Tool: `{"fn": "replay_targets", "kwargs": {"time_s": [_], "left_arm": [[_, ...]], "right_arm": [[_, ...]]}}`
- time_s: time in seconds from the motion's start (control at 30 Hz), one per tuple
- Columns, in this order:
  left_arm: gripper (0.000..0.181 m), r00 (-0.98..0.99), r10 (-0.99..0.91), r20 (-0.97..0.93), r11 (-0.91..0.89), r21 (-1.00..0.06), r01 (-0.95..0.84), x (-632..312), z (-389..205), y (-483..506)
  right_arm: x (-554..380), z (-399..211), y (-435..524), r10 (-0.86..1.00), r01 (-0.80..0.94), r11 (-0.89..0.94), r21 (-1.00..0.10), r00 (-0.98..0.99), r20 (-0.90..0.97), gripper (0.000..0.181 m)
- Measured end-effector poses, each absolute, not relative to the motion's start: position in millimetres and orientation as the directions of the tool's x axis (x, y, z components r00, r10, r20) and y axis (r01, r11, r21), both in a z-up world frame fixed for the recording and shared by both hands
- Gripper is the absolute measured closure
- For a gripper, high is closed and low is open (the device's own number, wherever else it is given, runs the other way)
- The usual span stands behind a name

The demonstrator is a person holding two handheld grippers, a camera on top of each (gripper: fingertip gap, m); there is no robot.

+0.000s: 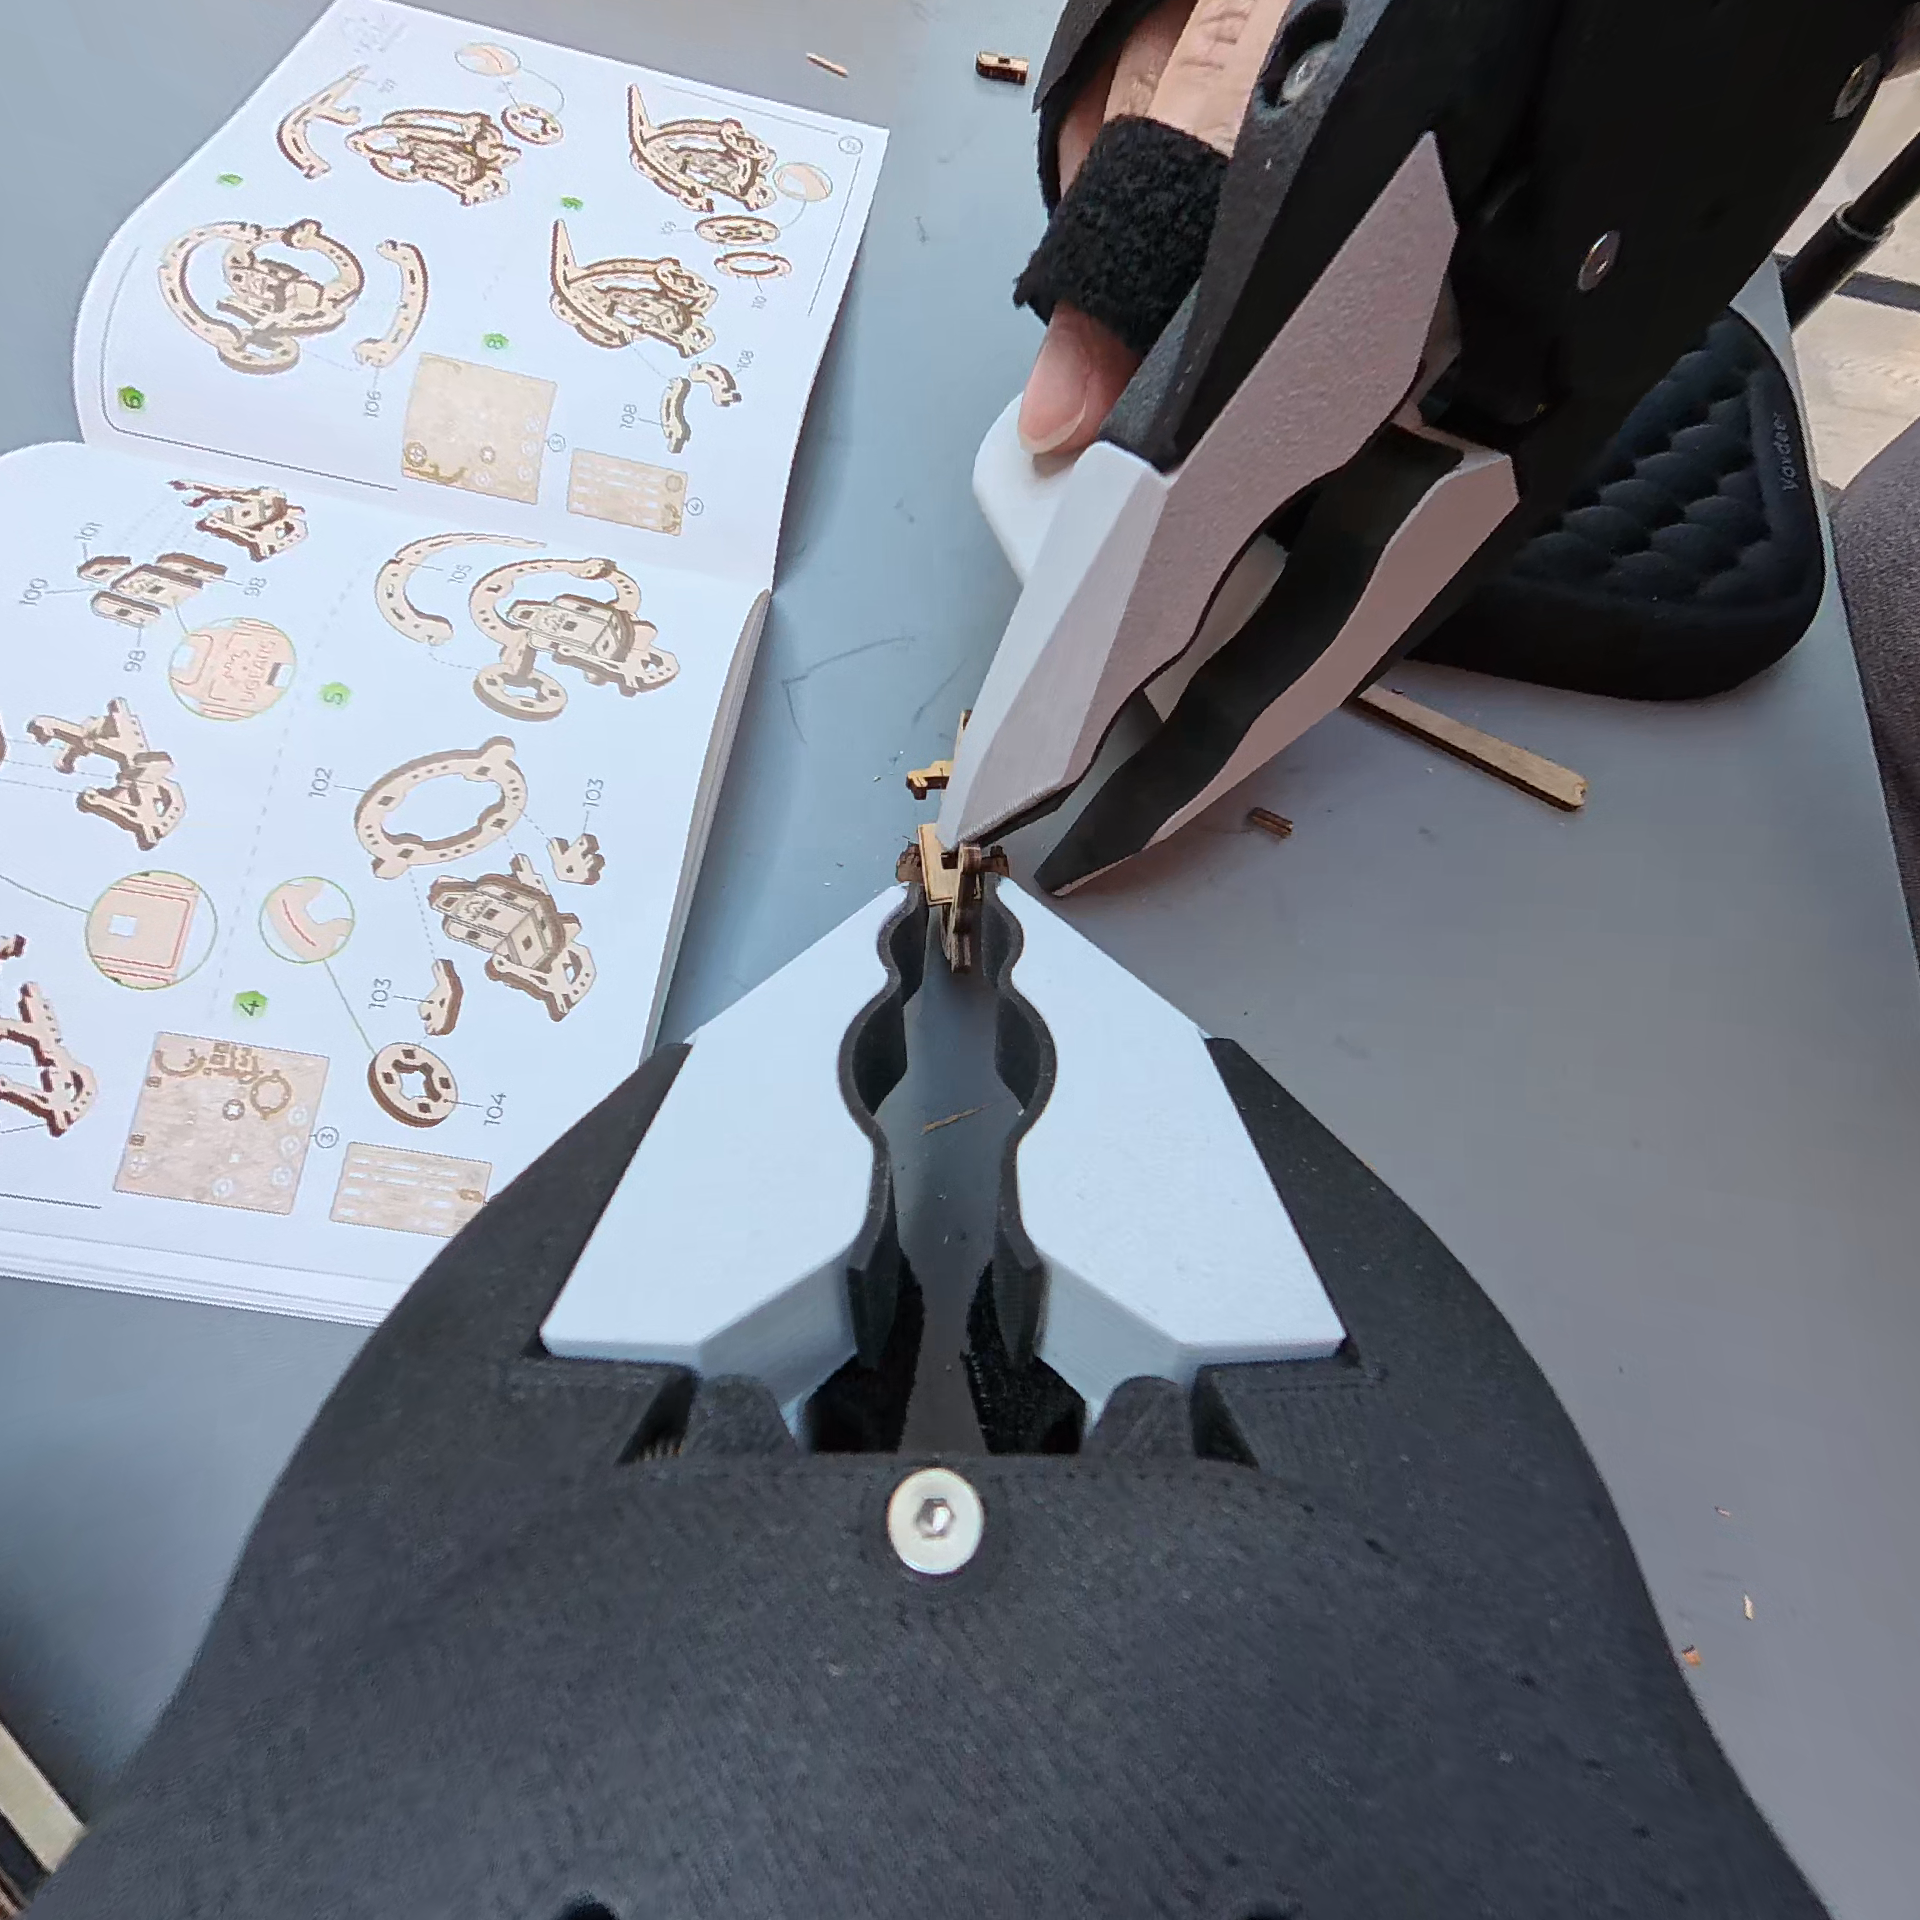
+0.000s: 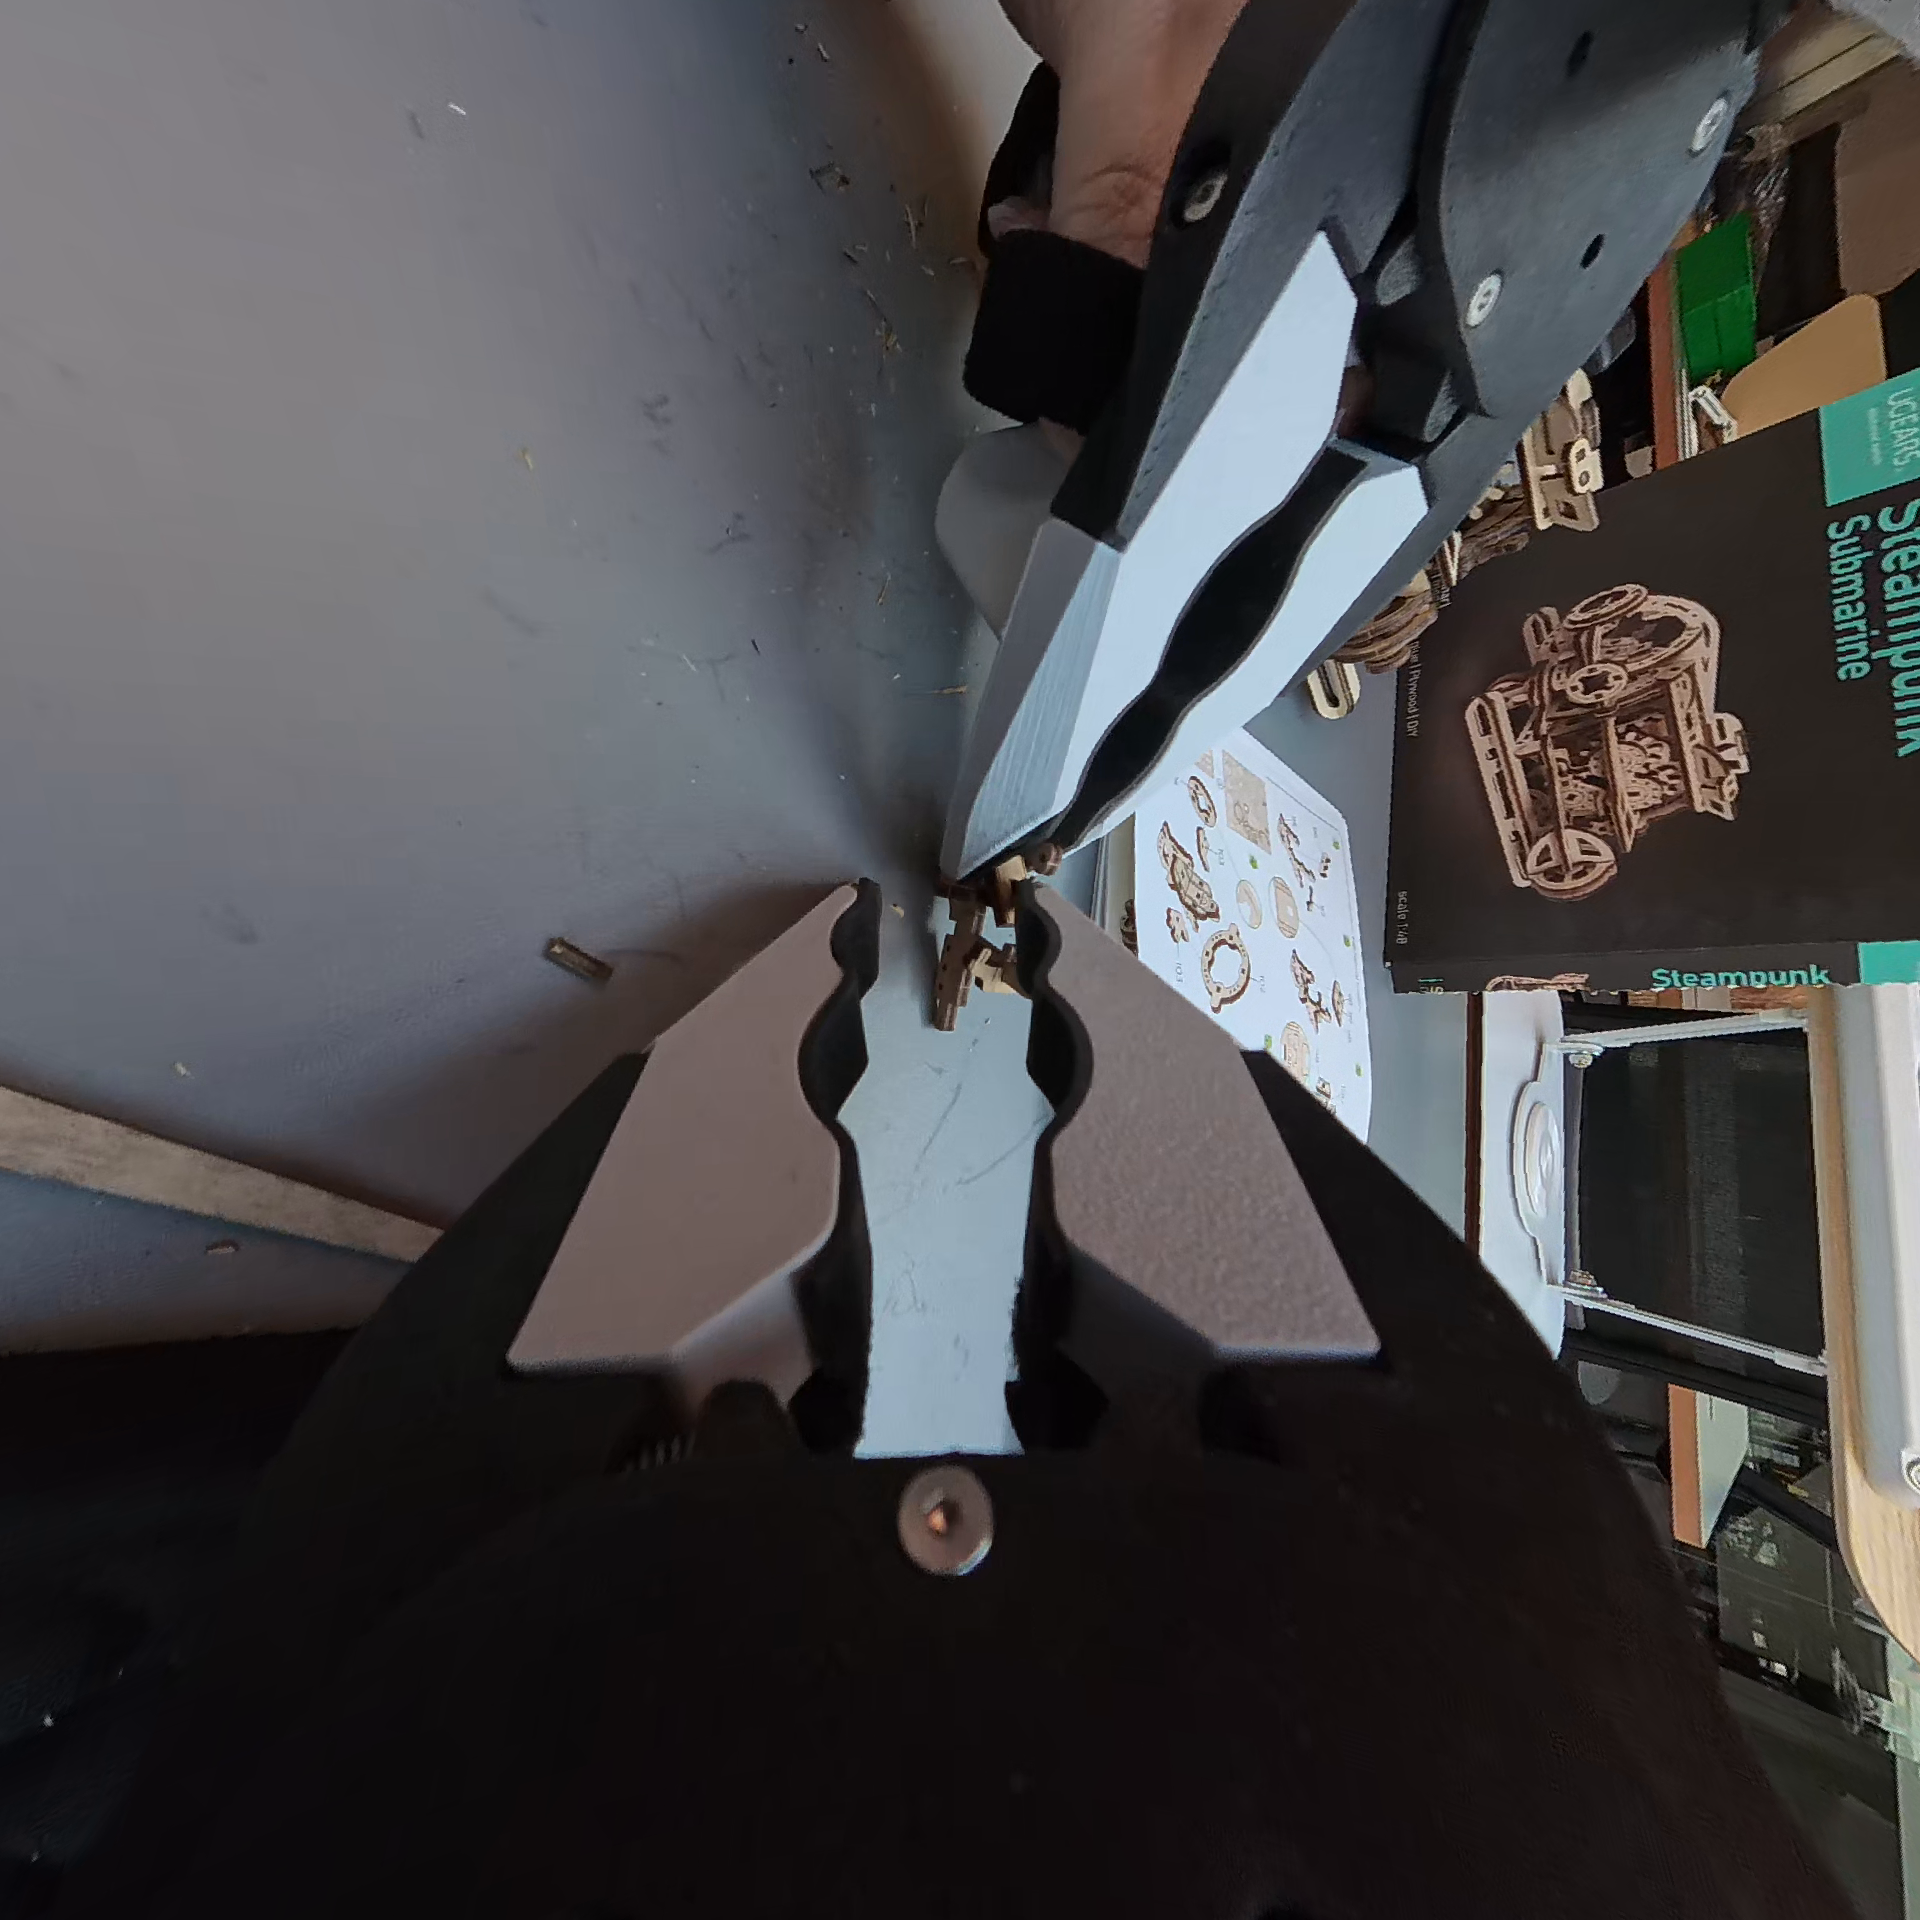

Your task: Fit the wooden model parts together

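Observation:
A small wooden model assembly (image 1: 951,888) of interlocked laser-cut pieces is pinched at the tips of my left gripper (image 1: 951,902), just above the grey table (image 1: 1455,1143). My right gripper (image 1: 1013,857) comes in from the upper right with its jaws apart; one white fingertip (image 1: 971,826) touches the top of the assembly. In the right wrist view the assembly (image 2: 966,961) hangs between my right gripper's (image 2: 945,899) spread fingers, close to the right-hand pad. The left gripper (image 2: 971,857) holds its upper end, which is partly hidden.
An open instruction booklet (image 1: 364,623) lies left on the table and also shows in the right wrist view (image 2: 1247,935). A black model box (image 2: 1642,727) stands beyond. A black padded cushion (image 1: 1662,540), a wooden strip (image 1: 1475,748) and loose wood bits (image 1: 1270,823) (image 1: 930,777) (image 2: 577,958) lie around. Only a small space, under 4 cm, lies between the two pairs of fingers.

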State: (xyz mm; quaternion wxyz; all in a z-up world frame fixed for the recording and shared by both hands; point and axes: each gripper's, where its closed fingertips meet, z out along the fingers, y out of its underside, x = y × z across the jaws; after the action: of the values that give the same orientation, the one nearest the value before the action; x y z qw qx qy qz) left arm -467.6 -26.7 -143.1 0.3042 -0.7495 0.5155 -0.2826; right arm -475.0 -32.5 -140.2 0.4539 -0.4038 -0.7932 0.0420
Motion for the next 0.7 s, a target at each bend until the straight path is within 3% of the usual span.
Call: {"fn": "replay_targets", "kwargs": {"time_s": [0.7], "left_arm": [[0.181, 0.310, -0.947, 0.084, -0.270, -0.731, -0.627, -469.7, -146.8, -26.8]], "right_arm": [[-471.4, -140.6, -28.7, 0.665, 0.624, 0.675, -0.394, -0.283, 0.691, 0.163]]}}
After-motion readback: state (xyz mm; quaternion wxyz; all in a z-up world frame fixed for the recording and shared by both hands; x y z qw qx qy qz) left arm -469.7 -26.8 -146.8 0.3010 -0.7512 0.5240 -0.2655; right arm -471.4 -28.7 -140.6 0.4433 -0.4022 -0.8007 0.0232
